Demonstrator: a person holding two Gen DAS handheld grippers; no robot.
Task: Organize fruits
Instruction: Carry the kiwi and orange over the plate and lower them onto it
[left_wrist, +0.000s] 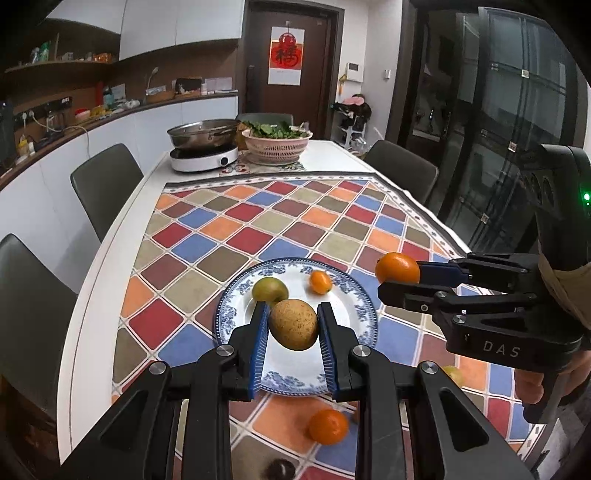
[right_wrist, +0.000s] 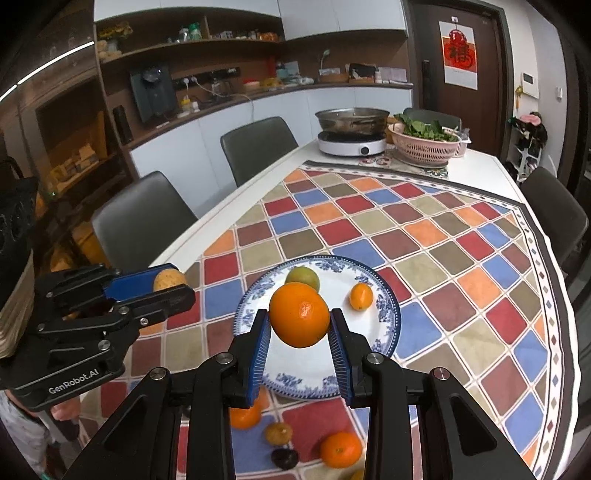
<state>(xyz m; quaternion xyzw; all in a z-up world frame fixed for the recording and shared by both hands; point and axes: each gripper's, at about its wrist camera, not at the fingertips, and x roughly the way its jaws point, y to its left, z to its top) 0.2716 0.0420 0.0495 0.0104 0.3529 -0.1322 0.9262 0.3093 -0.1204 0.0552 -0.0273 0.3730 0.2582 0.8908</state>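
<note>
- Right now my left gripper (left_wrist: 292, 325) is clamped on a speckled brown fruit (left_wrist: 293, 324), and my right gripper (right_wrist: 299, 321) on an orange (right_wrist: 299, 314); both hang above the blue-patterned plate (right_wrist: 388, 299).
- Already on the plate's far half lie a green fruit (right_wrist: 303, 277) and a small orange fruit (right_wrist: 361, 296), so I'd aim for the bare near half.
- I'd lower one load at a time, releasing only once it touches, since round fruit will likely roll.
- Loose fruit remains on the cloth (right_wrist: 436, 266) nearby.

Left gripper (left_wrist: 293, 325), right gripper (right_wrist: 300, 326): jaws clamped.

Orange (right_wrist: 299, 314) in right gripper (right_wrist: 298, 332) above plate (right_wrist: 388, 314)
</note>
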